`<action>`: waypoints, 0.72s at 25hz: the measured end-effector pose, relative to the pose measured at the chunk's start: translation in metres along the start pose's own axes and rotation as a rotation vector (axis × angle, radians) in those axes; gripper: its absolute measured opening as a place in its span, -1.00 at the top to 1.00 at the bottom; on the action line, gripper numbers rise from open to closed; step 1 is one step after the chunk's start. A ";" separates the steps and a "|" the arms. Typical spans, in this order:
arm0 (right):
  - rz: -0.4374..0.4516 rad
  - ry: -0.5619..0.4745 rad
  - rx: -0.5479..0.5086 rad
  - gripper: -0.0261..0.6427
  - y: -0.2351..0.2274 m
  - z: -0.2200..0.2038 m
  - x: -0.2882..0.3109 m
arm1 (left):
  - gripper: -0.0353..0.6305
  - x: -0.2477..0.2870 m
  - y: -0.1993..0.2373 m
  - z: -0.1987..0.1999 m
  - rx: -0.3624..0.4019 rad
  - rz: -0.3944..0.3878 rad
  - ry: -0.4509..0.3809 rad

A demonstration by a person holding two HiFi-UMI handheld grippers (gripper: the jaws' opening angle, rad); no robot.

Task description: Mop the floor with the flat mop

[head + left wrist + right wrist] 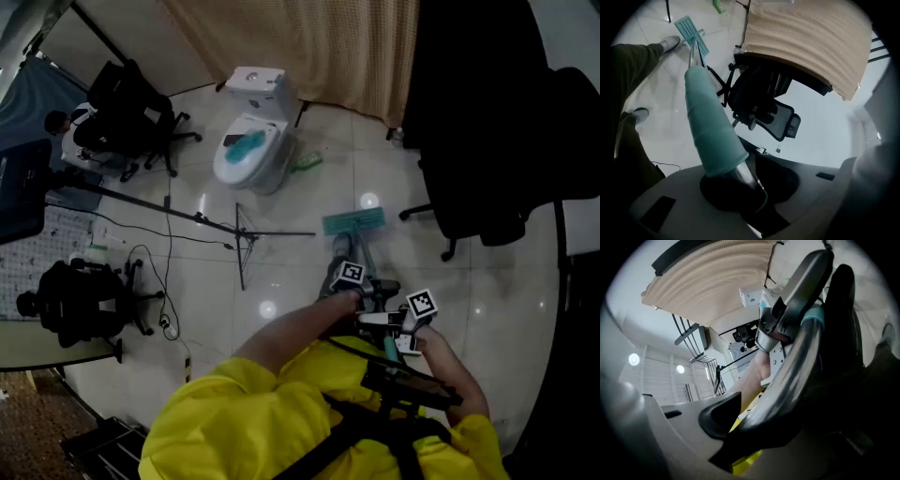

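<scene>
The flat mop has a teal head lying on the pale tiled floor, and its handle runs back toward me. My left gripper is shut on the metal handle just below its teal foam sleeve; the mop head shows far along the shaft. My right gripper sits further up the handle, nearer my body, shut on the shiny tube. The left gripper shows ahead of it in the right gripper view.
A white toilet stands beyond the mop head, with a green object beside it. A black tripod stand and cables lie at left. Black office chairs stand at right and far left. A beige curtain hangs behind.
</scene>
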State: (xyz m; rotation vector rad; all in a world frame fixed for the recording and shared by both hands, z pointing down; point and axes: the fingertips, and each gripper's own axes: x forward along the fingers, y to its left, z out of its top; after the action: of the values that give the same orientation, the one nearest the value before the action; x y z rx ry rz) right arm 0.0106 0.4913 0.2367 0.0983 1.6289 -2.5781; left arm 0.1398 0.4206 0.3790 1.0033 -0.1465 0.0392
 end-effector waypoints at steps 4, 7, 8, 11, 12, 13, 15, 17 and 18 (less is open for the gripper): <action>0.020 -0.039 -0.038 0.53 0.017 0.105 0.014 | 0.61 0.001 -0.033 0.101 0.046 -0.002 0.027; 0.027 -0.054 -0.055 0.53 0.033 0.191 0.018 | 0.64 0.006 -0.061 0.186 0.043 -0.007 0.015; 0.023 -0.060 -0.053 0.53 0.037 0.216 0.019 | 0.64 0.008 -0.068 0.210 0.038 -0.009 0.017; -0.014 -0.065 -0.053 0.56 0.039 0.288 0.020 | 0.63 0.014 -0.080 0.277 0.059 0.009 0.074; -0.017 -0.065 -0.056 0.57 0.037 0.308 0.021 | 0.59 0.017 -0.079 0.296 0.072 0.017 0.097; -0.012 -0.070 -0.057 0.57 0.033 0.326 0.020 | 0.59 0.020 -0.076 0.314 0.079 0.017 0.109; -0.006 -0.092 -0.060 0.59 0.016 0.359 0.016 | 0.61 0.026 -0.067 0.347 0.081 -0.004 0.096; -0.034 -0.085 -0.070 0.61 -0.014 0.385 0.012 | 0.64 0.030 -0.050 0.380 0.076 -0.022 0.056; -0.056 -0.064 -0.084 0.61 -0.030 0.394 0.011 | 0.67 0.030 -0.040 0.394 0.074 -0.035 0.033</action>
State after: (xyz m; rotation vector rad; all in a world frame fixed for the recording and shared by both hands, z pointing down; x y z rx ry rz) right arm -0.0064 0.1477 0.4319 -0.0357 1.7377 -2.5207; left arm 0.1327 0.0662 0.5579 1.0787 -0.0976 0.0293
